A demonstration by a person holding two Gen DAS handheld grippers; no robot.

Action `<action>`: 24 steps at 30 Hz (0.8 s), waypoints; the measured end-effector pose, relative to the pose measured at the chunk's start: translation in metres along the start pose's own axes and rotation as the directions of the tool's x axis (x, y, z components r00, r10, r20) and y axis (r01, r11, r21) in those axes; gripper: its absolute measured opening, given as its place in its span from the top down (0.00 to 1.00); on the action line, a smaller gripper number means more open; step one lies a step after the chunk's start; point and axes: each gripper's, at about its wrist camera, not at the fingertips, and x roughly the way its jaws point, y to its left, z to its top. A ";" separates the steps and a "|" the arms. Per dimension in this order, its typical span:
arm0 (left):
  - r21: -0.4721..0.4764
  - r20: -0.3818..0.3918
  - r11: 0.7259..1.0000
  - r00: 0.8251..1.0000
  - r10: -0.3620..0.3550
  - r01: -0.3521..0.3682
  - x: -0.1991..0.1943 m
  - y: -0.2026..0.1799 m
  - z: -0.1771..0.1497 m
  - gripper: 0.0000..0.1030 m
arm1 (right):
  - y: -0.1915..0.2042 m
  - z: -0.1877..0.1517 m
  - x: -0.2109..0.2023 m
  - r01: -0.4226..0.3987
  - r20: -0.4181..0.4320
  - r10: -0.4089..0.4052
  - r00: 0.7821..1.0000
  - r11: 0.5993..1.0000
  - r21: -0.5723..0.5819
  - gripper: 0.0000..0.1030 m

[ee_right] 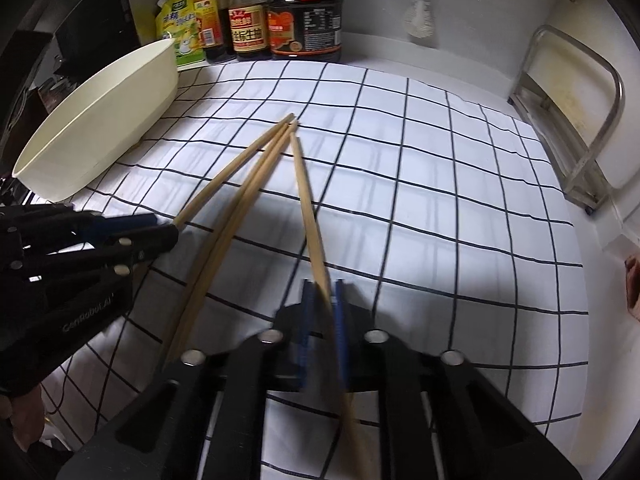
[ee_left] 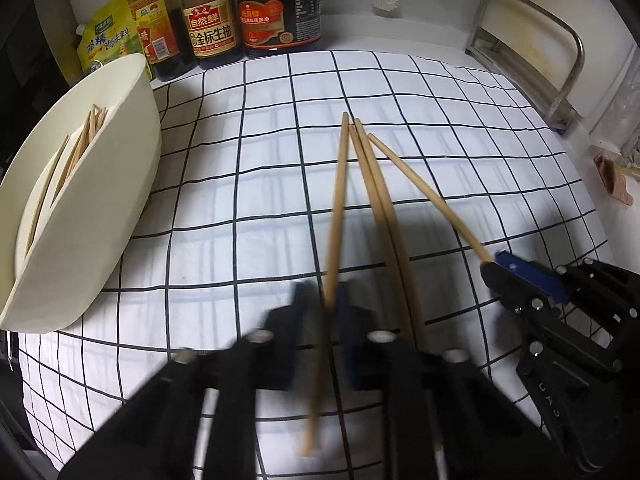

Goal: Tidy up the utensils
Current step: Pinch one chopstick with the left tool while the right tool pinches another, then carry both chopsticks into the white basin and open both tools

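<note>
checked cloth (ee_left: 260, 152) on white counter (ee_left: 352, 36)

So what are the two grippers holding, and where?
Each holds one chopstick near its thick end: left gripper the leftmost chopstick, right gripper the rightmost chopstick.

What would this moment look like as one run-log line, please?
left tool: shut on chopstick | right tool: shut on chopstick | two loose | bin: holds chopsticks

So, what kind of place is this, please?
Most likely a home kitchen counter: sauce bottles stand against the wall, chopsticks lie on a checked cloth, and a metal rack stands at the side.
</note>
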 end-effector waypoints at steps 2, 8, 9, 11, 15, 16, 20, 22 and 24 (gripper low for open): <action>0.000 -0.005 1.000 1.000 -0.004 0.004 0.000 0.000 0.000 0.93 | -0.001 0.000 -0.001 -0.017 -0.001 0.017 1.000 1.000 0.012 0.94; -0.014 -0.012 0.999 0.999 -0.032 0.032 -0.006 0.005 0.000 0.93 | -0.007 0.003 -0.009 -0.056 0.008 0.056 0.998 0.995 0.081 0.94; -0.016 -0.009 0.999 0.999 -0.038 0.038 -0.009 0.006 0.001 0.93 | -0.006 0.004 -0.012 -0.060 0.014 0.059 0.998 0.994 0.088 0.94; -0.018 0.005 0.999 0.999 -0.049 0.049 -0.017 0.008 0.004 0.93 | -0.006 0.008 -0.018 -0.065 0.024 0.063 0.998 0.993 0.100 0.94; -0.023 0.038 0.998 0.997 -0.065 0.066 -0.034 0.015 0.013 0.93 | -0.003 0.020 -0.033 -0.081 0.051 0.075 0.996 0.990 0.119 0.94; -0.025 0.049 0.997 0.997 -0.067 0.069 -0.039 0.018 0.015 0.93 | -0.001 0.024 -0.037 -0.087 0.060 0.080 0.995 0.988 0.126 0.94; -0.045 0.100 0.997 0.994 -0.050 0.055 -0.063 0.039 0.029 0.93 | 0.014 0.046 -0.053 -0.118 0.109 0.105 0.989 0.985 0.129 0.94; -0.067 0.122 0.997 0.992 -0.034 0.043 -0.072 0.054 0.035 0.93 | 0.023 0.059 -0.057 -0.141 0.130 0.125 0.984 0.982 0.122 0.94; -0.093 0.142 0.995 0.990 -0.023 0.036 -0.080 0.071 0.040 0.93 | 0.035 0.072 -0.059 -0.156 0.144 0.140 0.980 0.982 0.108 0.94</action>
